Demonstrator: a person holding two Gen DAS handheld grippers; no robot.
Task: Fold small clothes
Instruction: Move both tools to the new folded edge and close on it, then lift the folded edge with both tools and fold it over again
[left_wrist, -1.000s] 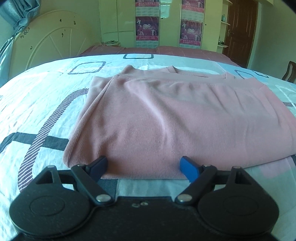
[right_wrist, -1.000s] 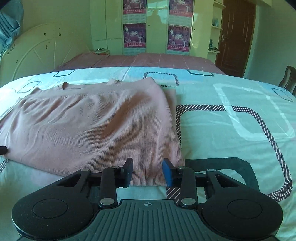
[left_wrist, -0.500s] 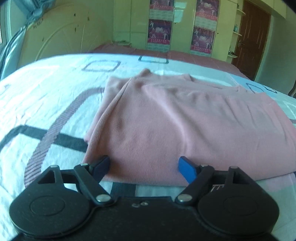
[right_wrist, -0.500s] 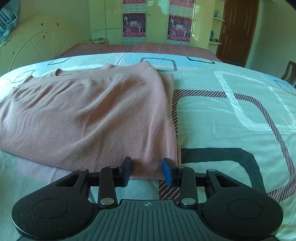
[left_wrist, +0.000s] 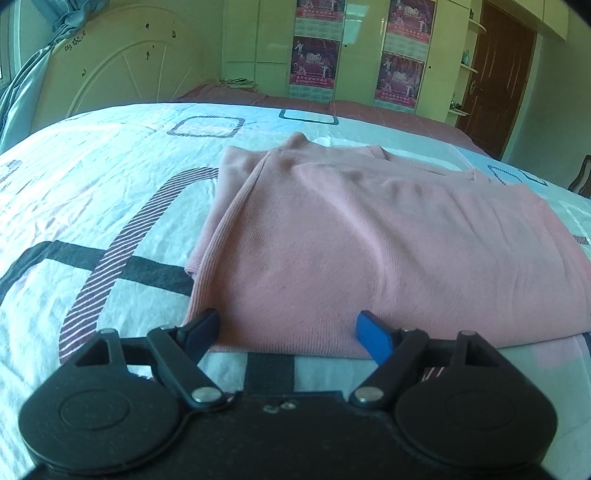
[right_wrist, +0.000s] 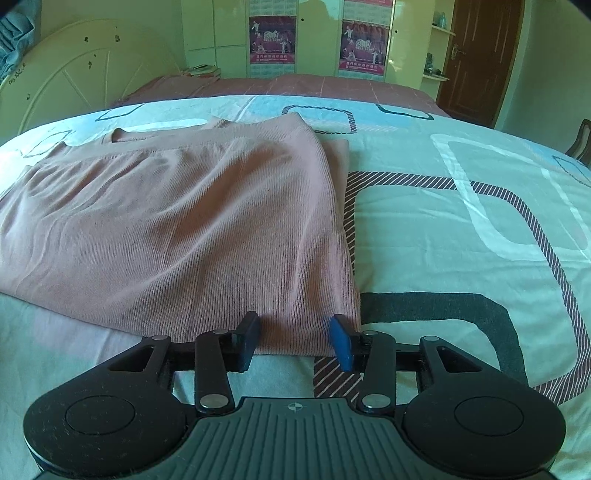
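— Up close, what are the grippers doing?

— Left gripper (left_wrist: 286, 330): jaws spread wide at the near hem of a pink top (left_wrist: 369, 251), one finger at the hem's left corner, the blue pad (left_wrist: 373, 334) further along the same edge. Cloth lies between them, but the pads do not press it.

— And the right?

— Right gripper (right_wrist: 295, 338): jaws opening, narrower than the left's, set on the near right corner of the top (right_wrist: 184, 236). Hem cloth sits between the dark finger and the blue pad (right_wrist: 341, 345). Neither pinches it; the fabric lies flat.

— So nothing is held?

— Nothing lifted or gripped by either one.

— Where does the top lie?

— Flat on a bed (left_wrist: 74, 184), folded into a broad rectangle. A folded-in layer shows along its left edge in the left view, and a narrow strip pokes out along its right edge in the right view. The neckline points away from the cameras.

— Around it?

— A pale sheet (right_wrist: 461, 229) printed with rounded squares, some solid dark, some striped. Beyond the bed: a cream headboard (left_wrist: 122, 77) at the left, a wardrobe with posters (right_wrist: 273, 40) on the doors, and a brown door (right_wrist: 476, 55) at the right.
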